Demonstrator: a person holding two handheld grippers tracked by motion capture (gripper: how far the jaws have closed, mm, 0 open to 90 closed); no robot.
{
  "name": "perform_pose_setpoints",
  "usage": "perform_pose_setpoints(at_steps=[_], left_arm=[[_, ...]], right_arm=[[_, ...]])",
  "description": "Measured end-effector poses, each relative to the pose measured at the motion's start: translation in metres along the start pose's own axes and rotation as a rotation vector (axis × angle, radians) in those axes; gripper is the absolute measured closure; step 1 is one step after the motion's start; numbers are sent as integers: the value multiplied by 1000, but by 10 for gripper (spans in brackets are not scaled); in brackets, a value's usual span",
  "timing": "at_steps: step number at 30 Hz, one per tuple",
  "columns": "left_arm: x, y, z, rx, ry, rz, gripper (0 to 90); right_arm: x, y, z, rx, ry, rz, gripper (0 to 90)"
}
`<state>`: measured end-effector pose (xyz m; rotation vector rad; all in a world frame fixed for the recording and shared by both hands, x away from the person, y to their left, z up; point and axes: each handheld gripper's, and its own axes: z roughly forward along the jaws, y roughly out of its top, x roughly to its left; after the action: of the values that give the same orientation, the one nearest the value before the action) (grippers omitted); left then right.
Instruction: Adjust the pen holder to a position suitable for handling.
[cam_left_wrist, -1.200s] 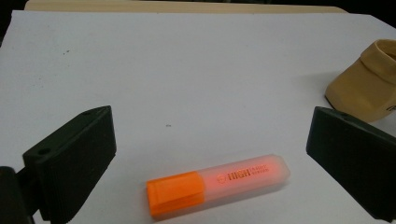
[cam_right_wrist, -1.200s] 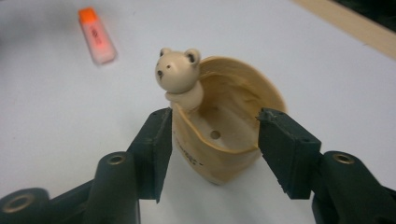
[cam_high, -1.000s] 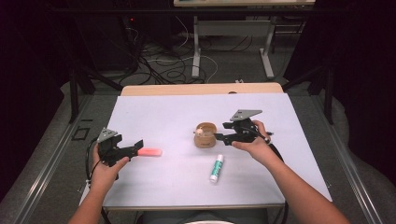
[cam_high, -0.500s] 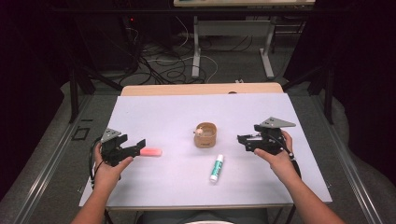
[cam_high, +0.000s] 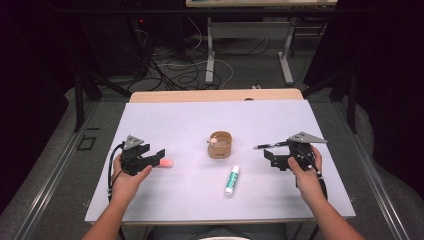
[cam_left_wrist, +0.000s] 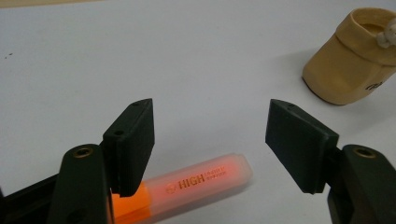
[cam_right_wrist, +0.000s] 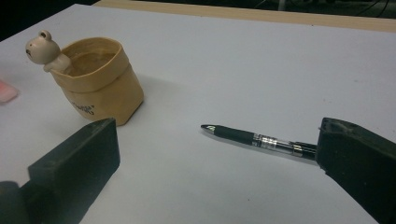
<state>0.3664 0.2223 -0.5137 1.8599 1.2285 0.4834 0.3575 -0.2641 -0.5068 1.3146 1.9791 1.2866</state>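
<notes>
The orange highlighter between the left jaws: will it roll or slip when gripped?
The orange highlighter lies flat; its rounded smooth plastic body looks light and stiff, so it may roll if nudged sideways. The left gripper straddles it slantwise, so it might twist as the pads close.

Two forearms in from the bottom edge of the high view, bare, one to each side. Left hand (cam_high: 127, 175) wrapped around the left gripper (cam_high: 159, 158), held low and pointing toward the middle, grey plate on top, cable looping down beside the wrist. Jaws part-open and just been closing, pads not yet pressing on anything. Right hand (cam_high: 302, 167) gripping the right gripper (cam_high: 270, 156) from behind, aimed left toward the centre, plate tilted on top. Jaws spread wide, just been opening, nothing clamped between them. Both wrists roughly level, well apart from each other.
</notes>
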Motion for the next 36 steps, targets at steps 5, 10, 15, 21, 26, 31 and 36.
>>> perform_pose_setpoints(at_steps=[5, 10, 15, 21, 26, 31, 36], left_arm=[[-5, 7, 12, 38, -6, -17, 410], [-9, 15, 21, 71, 26, -59, 479], [-10, 19, 29, 100, 34, -90, 584], [-10, 18, 37, 133, 36, -98, 719], [-9, 16, 41, 155, 37, -95, 832], [-10, 13, 48, 184, 36, -82, 895], [-9, 11, 54, 220, 35, -65, 897]], right_arm=[[1, -2, 0, -7, -12, -12, 0], [1, -2, -1, -16, -21, -22, 0], [0, -4, 1, 6, -21, -26, 0], [-1, -6, 2, 17, -13, -10, 0], [-1, -6, 3, 27, -13, -17, 0], [-2, -6, 5, 28, -4, -20, 0], [-4, -7, 7, 34, -10, -16, 0]])
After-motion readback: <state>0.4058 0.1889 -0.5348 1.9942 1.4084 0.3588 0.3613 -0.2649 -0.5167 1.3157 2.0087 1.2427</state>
